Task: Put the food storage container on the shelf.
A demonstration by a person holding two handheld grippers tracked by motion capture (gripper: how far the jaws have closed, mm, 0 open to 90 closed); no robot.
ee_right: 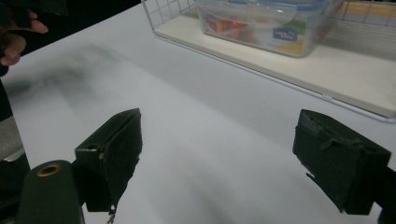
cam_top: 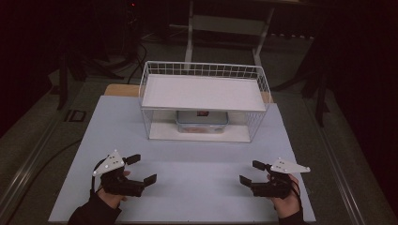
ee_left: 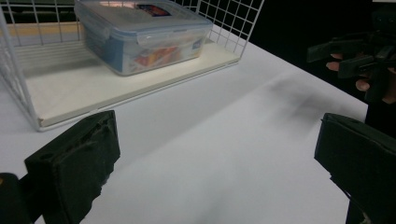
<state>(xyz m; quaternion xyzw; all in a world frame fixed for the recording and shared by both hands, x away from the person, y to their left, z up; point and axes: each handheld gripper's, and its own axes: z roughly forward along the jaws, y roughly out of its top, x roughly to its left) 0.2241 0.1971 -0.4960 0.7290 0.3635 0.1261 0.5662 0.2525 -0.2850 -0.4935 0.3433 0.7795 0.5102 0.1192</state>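
Observation:
A white wire rack (cam_top: 203, 101) with an upper shelf stands at the back of the white table (cam_top: 197, 173). On its lower board sits a clear lidded plastic box (cam_top: 202, 121) holding colourful contents, also seen in the left gripper view (ee_left: 144, 35) and the right gripper view (ee_right: 268, 23). My left gripper (cam_top: 141, 168) rests near the front left of the table, open and empty. My right gripper (cam_top: 251, 172) rests near the front right, open and empty too. Both point toward the rack, well short of it.
The table's edges drop to a dark floor on all sides. A cable (cam_top: 42, 159) runs along the floor at the left. Dark stands and a white frame (cam_top: 225, 23) sit behind the table. Bare white tabletop lies between the grippers and the rack.

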